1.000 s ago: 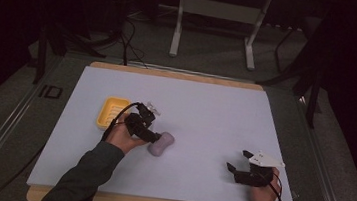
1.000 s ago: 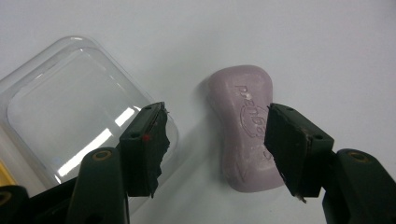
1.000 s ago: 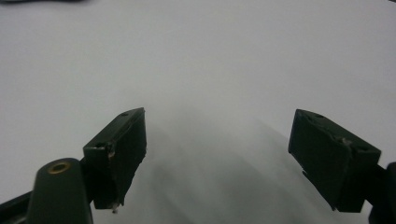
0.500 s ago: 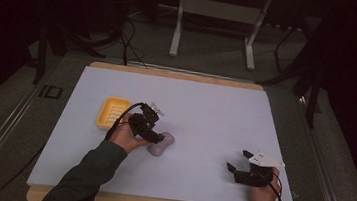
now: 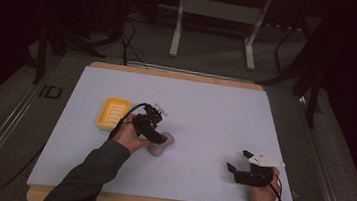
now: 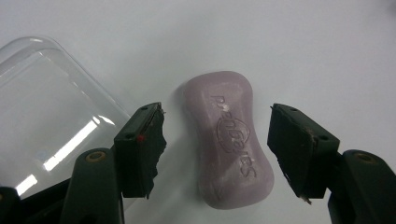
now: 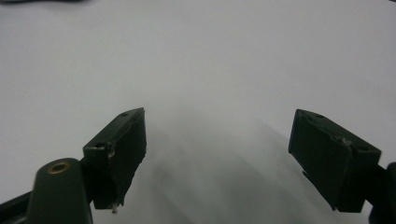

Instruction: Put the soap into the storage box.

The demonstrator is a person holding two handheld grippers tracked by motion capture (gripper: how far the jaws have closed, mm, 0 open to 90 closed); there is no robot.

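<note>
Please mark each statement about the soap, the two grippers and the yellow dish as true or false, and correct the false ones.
1. The soap lies between the jaws of the left gripper, which do not press on it. True; those jaws have just been opening.
2. The soap is green. False: it is pale purple.
3. The right gripper holds a sponge. False: its jaws are open over the bare white table cover.
4. The yellow dish lies on the table beside the left hand. True.
5. The soap rests inside the yellow dish. False: it lies on the table cover.

Clear lid (left) beside soap
</note>
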